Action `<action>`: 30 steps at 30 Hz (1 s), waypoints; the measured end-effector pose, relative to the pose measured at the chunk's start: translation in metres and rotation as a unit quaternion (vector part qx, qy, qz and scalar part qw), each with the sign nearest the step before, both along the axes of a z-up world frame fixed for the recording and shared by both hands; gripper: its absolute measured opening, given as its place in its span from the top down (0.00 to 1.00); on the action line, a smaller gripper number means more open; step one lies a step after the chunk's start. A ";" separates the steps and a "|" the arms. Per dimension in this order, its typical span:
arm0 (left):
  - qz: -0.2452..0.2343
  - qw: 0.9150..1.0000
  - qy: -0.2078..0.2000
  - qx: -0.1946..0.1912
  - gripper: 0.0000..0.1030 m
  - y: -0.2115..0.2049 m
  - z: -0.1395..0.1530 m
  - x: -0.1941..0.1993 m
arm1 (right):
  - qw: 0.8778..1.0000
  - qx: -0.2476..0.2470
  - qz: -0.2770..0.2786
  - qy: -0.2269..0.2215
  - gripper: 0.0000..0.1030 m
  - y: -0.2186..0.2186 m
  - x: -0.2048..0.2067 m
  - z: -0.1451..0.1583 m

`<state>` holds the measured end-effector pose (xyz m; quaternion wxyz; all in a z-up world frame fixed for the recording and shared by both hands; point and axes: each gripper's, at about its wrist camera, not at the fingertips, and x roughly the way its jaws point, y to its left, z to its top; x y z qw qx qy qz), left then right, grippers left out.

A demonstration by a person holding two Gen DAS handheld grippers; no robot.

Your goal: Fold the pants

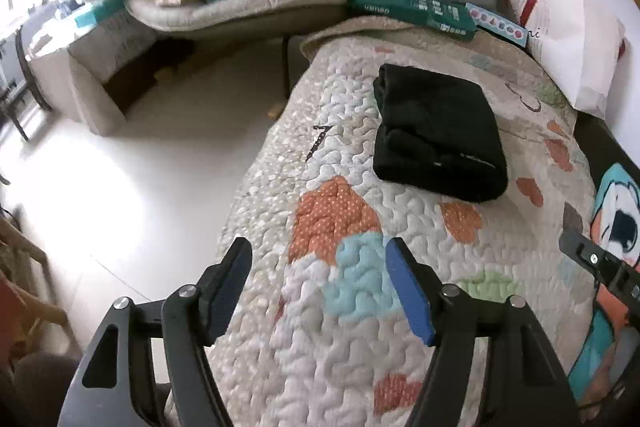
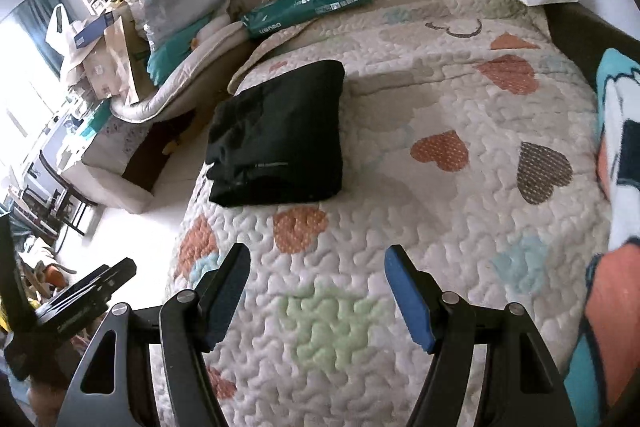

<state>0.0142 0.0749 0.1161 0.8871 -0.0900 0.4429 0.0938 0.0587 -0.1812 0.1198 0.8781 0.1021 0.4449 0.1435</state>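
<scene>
the black pants [image 1: 438, 131] lie folded on the quilt [image 1: 360, 307], at 1 o'clock from the left gripper [image 1: 320, 287] and 11 o'clock from the right gripper [image 2: 318, 291]; both are released and empty; long axis runs away from them; neither seems nearer.

1. The black pants [image 2: 280, 135] lie folded on the quilted bed [image 2: 400, 99], near its left edge.
2. The right tongs [image 2: 318, 259] hang open above the quilt, holding nothing.

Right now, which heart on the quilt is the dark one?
The brown-grey dotted heart near the quilt's right side. The other hearts are orange, like the one just left of it.
</scene>
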 end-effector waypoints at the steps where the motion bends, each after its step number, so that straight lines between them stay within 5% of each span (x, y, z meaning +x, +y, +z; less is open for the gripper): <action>1: 0.001 1.000 -0.006 0.009 0.31 -0.005 0.004 -0.004 | 1.000 -0.003 -0.002 -0.005 0.27 0.000 -0.003 0.002; 10: -0.007 0.991 -0.089 0.101 0.21 -0.050 0.054 -0.042 | 0.998 -0.038 -0.006 -0.056 0.27 0.004 -0.022 0.022; 30: -0.029 0.993 -0.083 0.075 0.21 -0.070 0.053 -0.052 | 0.991 -0.086 0.025 -0.099 0.26 0.027 -0.041 0.027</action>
